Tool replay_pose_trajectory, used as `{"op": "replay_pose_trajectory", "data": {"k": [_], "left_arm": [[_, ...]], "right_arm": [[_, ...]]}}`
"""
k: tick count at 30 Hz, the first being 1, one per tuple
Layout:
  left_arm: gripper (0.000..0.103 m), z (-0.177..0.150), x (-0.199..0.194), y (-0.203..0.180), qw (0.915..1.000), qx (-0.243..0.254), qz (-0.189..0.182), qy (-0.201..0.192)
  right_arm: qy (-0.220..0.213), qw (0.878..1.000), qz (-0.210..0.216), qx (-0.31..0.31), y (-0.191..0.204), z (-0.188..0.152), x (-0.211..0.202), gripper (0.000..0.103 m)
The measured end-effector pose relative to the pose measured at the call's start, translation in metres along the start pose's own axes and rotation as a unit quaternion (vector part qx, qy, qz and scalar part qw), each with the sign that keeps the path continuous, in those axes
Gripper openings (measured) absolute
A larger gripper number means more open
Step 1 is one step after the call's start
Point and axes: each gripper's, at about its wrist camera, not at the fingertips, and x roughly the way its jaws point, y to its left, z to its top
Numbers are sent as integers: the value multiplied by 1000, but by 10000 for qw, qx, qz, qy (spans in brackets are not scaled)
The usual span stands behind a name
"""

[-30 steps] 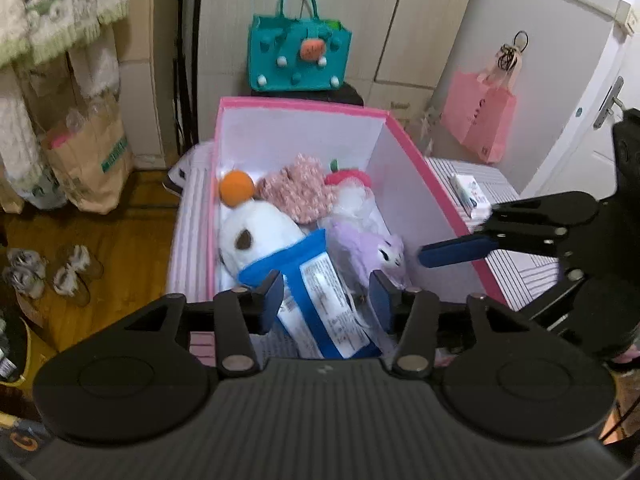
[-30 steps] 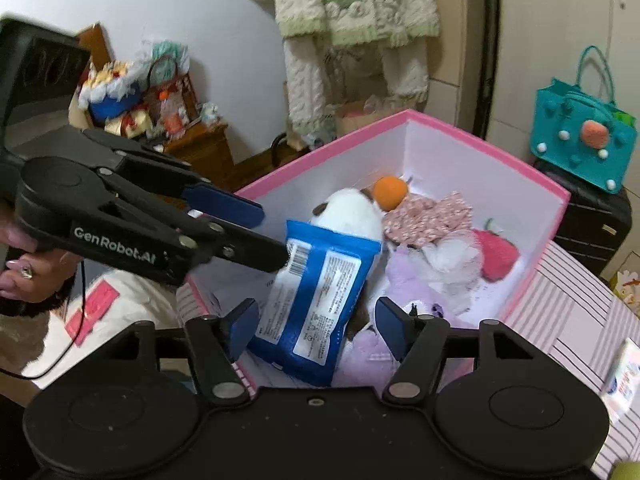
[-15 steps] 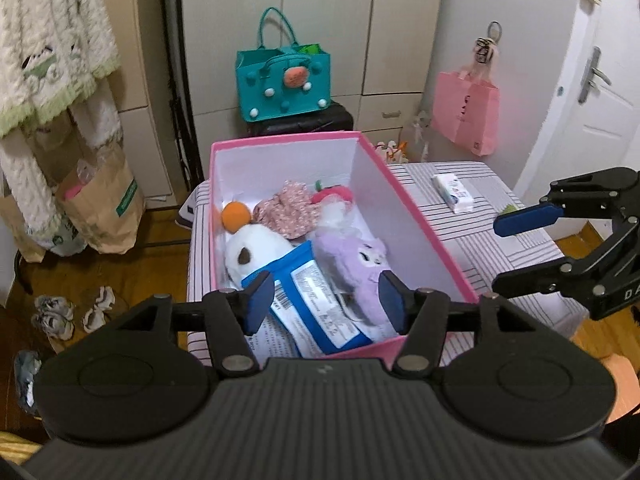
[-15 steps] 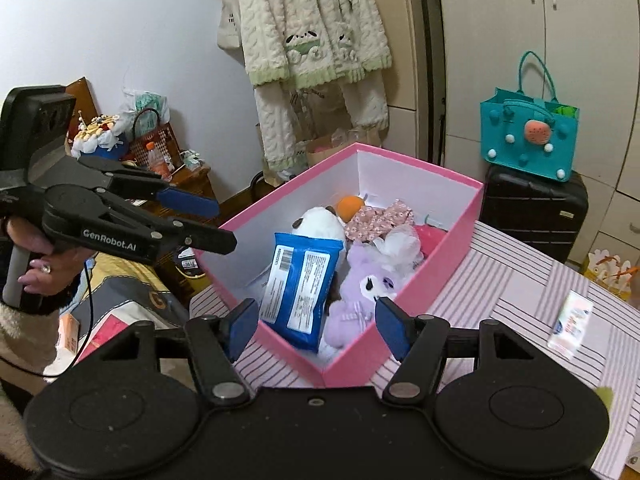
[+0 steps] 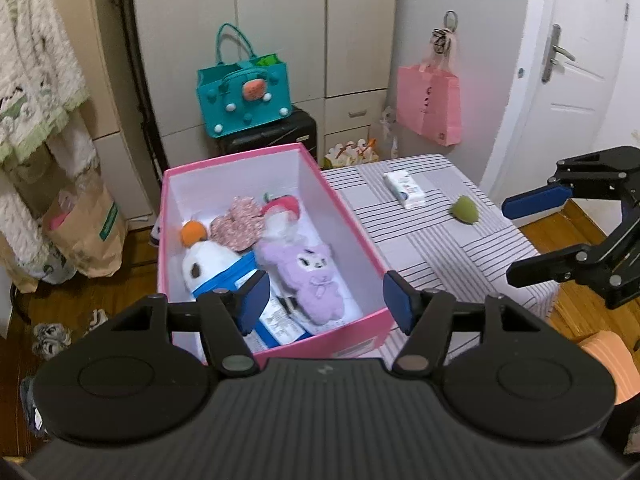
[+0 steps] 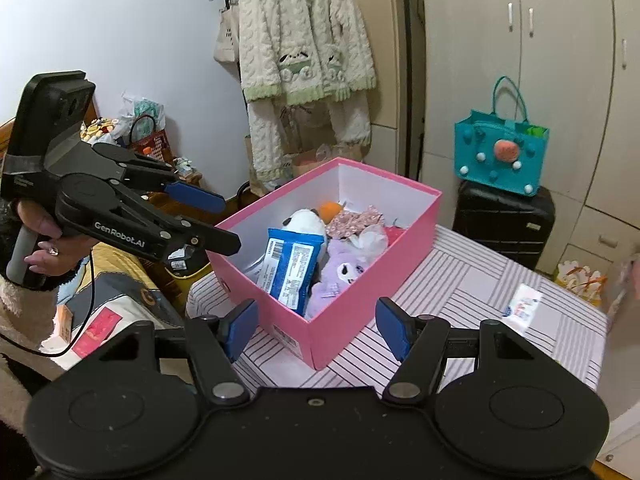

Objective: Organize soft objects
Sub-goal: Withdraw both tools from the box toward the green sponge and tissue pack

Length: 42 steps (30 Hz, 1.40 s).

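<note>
We are in a small bedroom with pale cupboards, and under us a striped bench [image 5: 432,240] carries the whole job. Nearest to our left tongs [image 5: 324,300], whose two blue pads stand wide apart with nothing between them, sits the pink box [image 5: 360,240], its near wall just beyond the pads at twelve o'clock and its long axis running away toward the cupboards. Inside lie a blue packet [image 5: 276,316] against the near end, a purple plush [image 5: 308,276] beside it, a white plush [image 5: 208,264] at about eleven, and more soft toys crowded at the far end. Past the box, at roughly two o'clock from the left tongs, a small green soft object [image 5: 465,209] lies loose on the bench, and a white tissue pack [image 5: 404,189] lies just beyond it, its long axis roughly parallel to the box's. These two look to us like what is left to gather. Our right tongs [image 5: 536,236] hang off the bench's right edge at three o'clock, gaping and holding nothing, pads pointed leftward across the bench; from its own view the tissue pack [image 6: 520,305] sits at about two o'clock. We judge the right hand the nearer to both loose pieces, so the reach probably falls to it.
</note>
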Motion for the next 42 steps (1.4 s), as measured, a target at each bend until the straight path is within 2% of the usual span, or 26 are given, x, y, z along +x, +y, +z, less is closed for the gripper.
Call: {"op": "replay_pose_trajectory", "data": {"k": [9, 18, 19, 20, 25, 32, 36, 42], "left_arm": [[70, 12, 16, -39, 9991, 266, -339, 49], [78, 29, 56, -84, 9954, 421, -853, 77], [82, 31, 61, -88, 9952, 422, -879, 56], [88, 33, 66, -93, 9951, 434, -890, 38], [94, 37, 90, -115, 9953, 358, -888, -167], [94, 41, 136, -130, 9956, -158, -898, -215], [93, 43, 166, -133, 9946, -526, -860, -246], [87, 46, 208, -141, 9960, -617, -545, -347]], "right_arm": [[-174, 9991, -368, 82, -14, -23, -27, 75], [-204, 9934, -1052, 399, -54, -52, -34, 80], [-212, 9926, -1109, 438, -58, -56, -33, 82], [-235, 9916, -1180, 468, -64, -60, -33, 83], [-361, 9875, -1405, 620, -94, -81, -20, 83], [-789, 9819, -1617, 590, -136, -108, 6, 83], [-686, 9814, -1623, 767, -162, -119, 28, 83], [-450, 9786, -1640, 1157, -195, -129, 55, 82]]}}
